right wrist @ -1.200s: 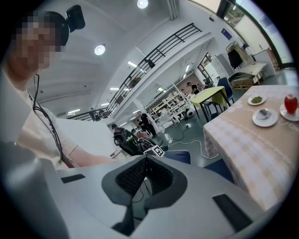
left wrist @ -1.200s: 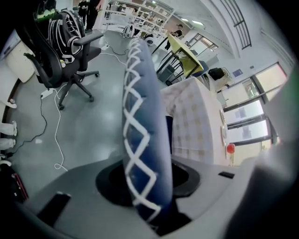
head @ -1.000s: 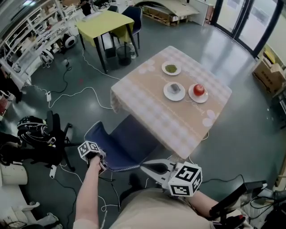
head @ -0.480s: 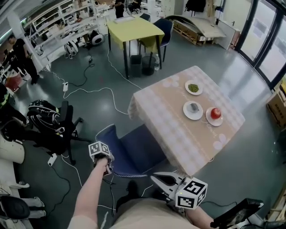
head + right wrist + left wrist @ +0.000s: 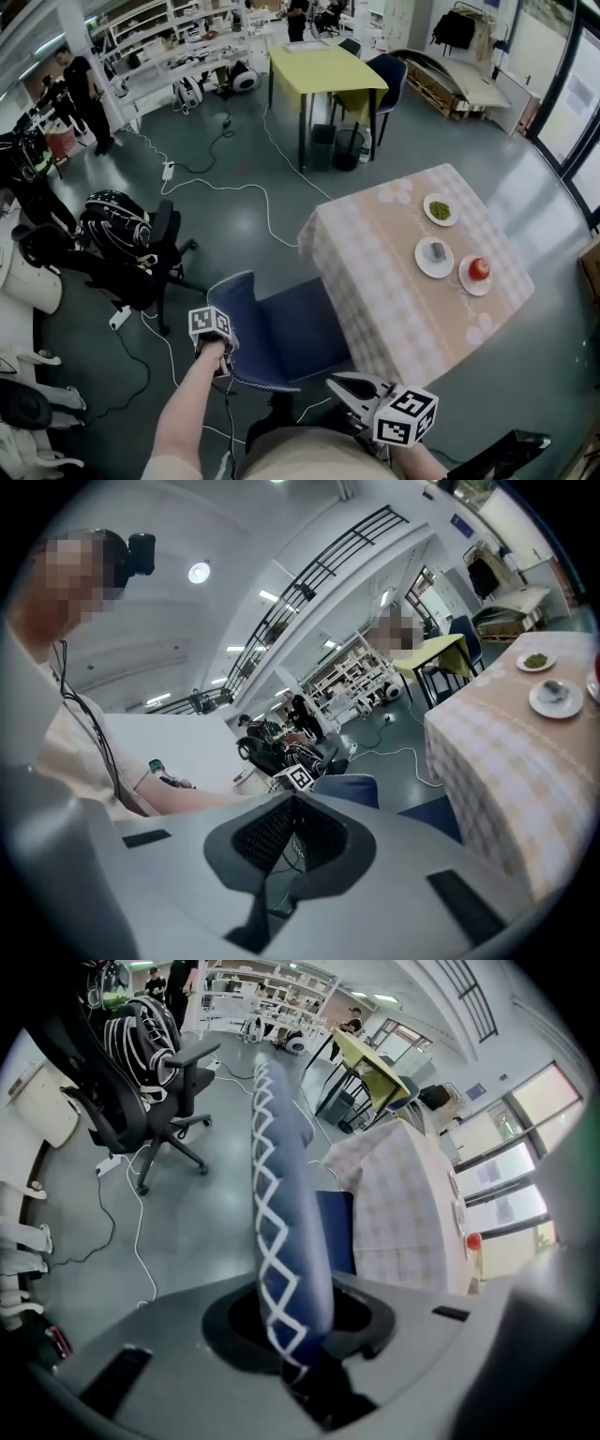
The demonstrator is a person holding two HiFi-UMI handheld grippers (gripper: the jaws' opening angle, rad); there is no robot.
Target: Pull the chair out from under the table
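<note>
Left gripper [image 5: 223,364] clamps the blue chair [image 5: 255,330] beside the table [image 5: 398,267].
Its jaws, just closing, pinch the backrest [image 5: 281,1204] at its top edge; the seat [image 5: 298,323] lies mostly clear of the table, its far end at the cloth [image 5: 375,323] hem. The right gripper [image 5: 345,386], near the table's closest corner, stands slightly open and empty.

My left gripper [image 5: 221,354], jaws just closing tighter on the backrest [image 5: 281,1241] between them, has dragged the chair [image 5: 286,333] further out from the table [image 5: 412,281]; more blue seat shows. My right gripper [image 5: 337,384] has sunk slightly.
</note>
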